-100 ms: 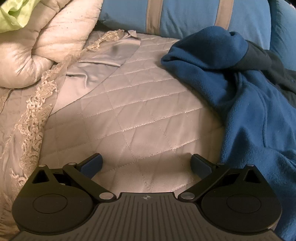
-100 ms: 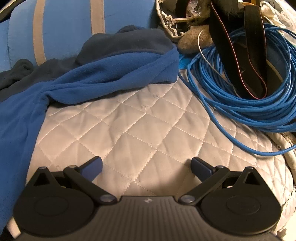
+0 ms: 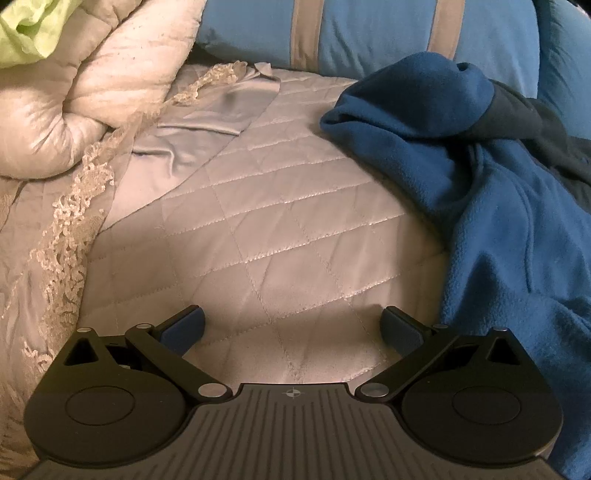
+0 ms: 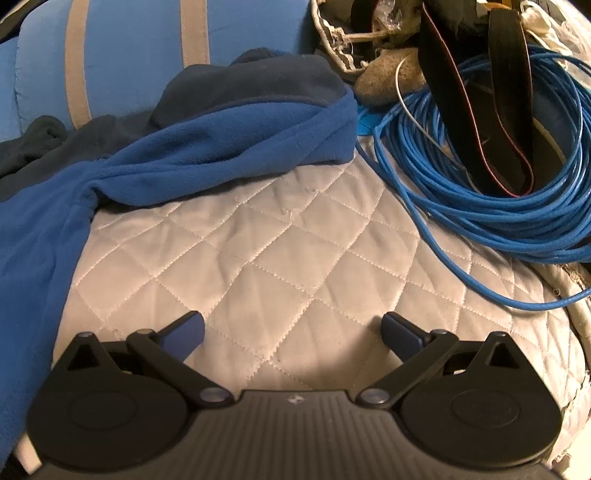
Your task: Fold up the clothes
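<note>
A blue fleece garment [image 3: 509, 221] with dark navy parts lies crumpled on the quilted bedspread [image 3: 258, 229], filling the right side of the left wrist view. One sleeve end bunches at the top. My left gripper [image 3: 293, 328] hangs open over bare quilt, left of the fleece, holding nothing. In the right wrist view the same fleece [image 4: 155, 166] drapes across the left and top, a sleeve reaching right. My right gripper [image 4: 291, 328] is open above the quilt [image 4: 295, 251], to the right of the fleece and empty.
A coil of blue cable [image 4: 480, 199] with a black strap [image 4: 476, 122] lies at the right of the bed. A blue striped pillow [image 3: 369, 33] sits behind the fleece. A bunched pale duvet [image 3: 85, 92], lace trim and a green cloth [image 3: 26, 29] are at the left.
</note>
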`<state>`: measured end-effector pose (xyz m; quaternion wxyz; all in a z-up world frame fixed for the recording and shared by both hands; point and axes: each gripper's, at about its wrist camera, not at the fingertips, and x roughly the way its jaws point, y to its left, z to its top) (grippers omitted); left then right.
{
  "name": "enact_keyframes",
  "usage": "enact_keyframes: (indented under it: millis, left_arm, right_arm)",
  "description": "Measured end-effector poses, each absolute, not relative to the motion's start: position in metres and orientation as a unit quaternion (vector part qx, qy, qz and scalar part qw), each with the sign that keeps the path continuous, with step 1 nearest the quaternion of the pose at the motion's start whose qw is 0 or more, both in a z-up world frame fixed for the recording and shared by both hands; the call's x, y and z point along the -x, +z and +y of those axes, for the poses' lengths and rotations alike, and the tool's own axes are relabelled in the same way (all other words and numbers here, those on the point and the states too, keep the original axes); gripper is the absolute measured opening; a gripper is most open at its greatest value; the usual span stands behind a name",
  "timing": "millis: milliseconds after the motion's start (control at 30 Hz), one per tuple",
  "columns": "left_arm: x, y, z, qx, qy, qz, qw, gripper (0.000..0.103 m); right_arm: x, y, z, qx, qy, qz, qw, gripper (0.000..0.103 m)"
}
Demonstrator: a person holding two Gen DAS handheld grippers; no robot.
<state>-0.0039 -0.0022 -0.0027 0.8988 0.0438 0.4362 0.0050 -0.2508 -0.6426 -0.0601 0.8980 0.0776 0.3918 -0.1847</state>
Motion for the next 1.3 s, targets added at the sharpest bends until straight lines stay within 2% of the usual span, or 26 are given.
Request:
enact_keyframes:
  millis: [267,1300]
  left_arm:
    - [0.009,-0.004,0.0,-0.047,-0.011,0.41,0.911,0.103]
    - [0.003,-0.003,-0.001,-0.046,-0.032,0.425,0.903,0.103]
  right_arm:
    - [0.253,-0.064,-0.635,-0.078,-0.183,0.404,0.893,0.102]
    - [0.238,-0.055,-0.643,-0.083,-0.177,0.438,0.878,0.102]
